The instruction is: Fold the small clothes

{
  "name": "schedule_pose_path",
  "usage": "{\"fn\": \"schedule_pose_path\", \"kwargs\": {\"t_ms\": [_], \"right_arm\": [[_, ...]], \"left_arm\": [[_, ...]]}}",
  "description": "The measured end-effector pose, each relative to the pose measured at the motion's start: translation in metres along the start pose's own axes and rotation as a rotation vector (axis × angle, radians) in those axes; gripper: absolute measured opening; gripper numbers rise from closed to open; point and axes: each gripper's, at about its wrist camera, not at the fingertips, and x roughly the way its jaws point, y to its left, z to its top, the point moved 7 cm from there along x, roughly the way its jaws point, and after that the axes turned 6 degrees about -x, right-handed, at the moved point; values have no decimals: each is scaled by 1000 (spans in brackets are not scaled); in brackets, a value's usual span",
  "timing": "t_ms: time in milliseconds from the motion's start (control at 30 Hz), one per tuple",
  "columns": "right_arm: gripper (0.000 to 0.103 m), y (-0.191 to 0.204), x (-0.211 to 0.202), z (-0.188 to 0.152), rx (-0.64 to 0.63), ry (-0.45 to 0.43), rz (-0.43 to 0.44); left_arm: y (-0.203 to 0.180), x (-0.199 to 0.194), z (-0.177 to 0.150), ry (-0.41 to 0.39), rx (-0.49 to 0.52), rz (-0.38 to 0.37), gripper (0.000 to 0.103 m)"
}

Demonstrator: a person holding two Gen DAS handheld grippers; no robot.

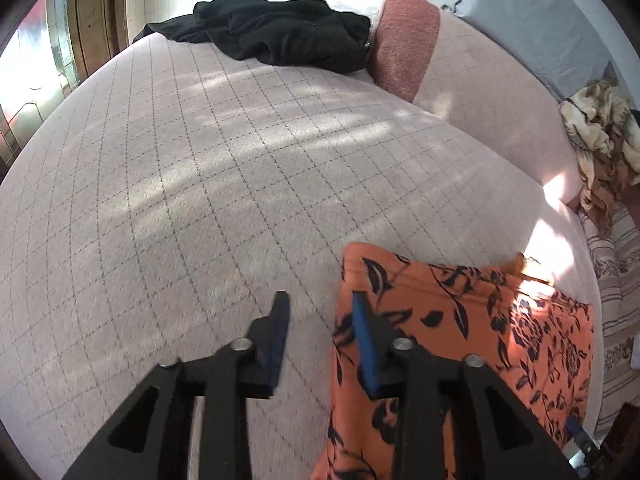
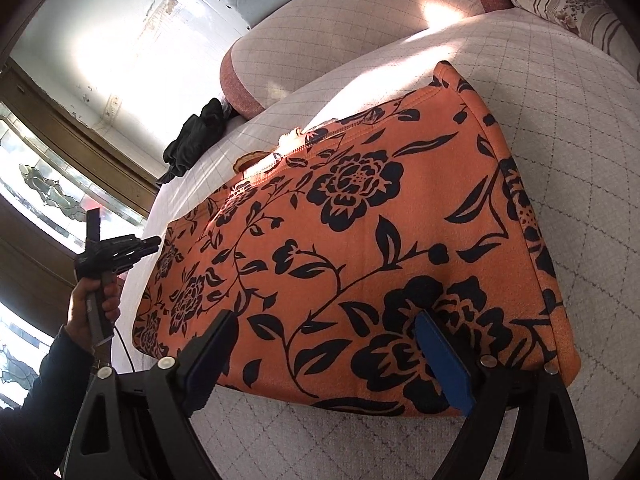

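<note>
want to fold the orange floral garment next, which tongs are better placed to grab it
Right. The right tongs hang open over the orange floral garment's near edge; the left tongs are open at its side edge, half over the bedcover.

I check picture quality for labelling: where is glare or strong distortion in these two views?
Left wrist view: sunlight burns out the wall behind the black garment and a patch by the orange floral cloth; fisheye bulges the bed cover. Right wrist view: glare whitens the wall and the cloth's far edge.

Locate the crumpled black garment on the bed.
The crumpled black garment lies at the pink quilted bed's far edge, against the rust-pink cushion, well beyond the orange floral garment.
</note>
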Motion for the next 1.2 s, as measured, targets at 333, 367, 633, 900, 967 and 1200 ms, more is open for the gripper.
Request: {"fn": "schedule_pose_path", "kwargs": {"t_ms": [333, 367, 633, 900, 967, 1200], "right_arm": [[92, 1, 0, -2, 3, -15, -4], [92, 1, 0, -2, 3, -15, -4], [92, -1, -2, -2, 14, -19, 7], [92, -3, -5, 0, 40, -19, 23], [92, -8, -8, 1, 81, -24, 50], [92, -41, -52, -14, 354, -95, 69]], "left_arm": [[6, 4, -92, 139, 5, -68, 17], [7, 2, -89, 124, 0, -84, 17], [-10, -31, -80, 74, 27, -72, 20], [-20, -27, -119, 49, 120, 80, 37], [-16, -19, -121, 60, 120, 140, 42], [-58, -58, -113, -101, 197, 120, 52]]}}
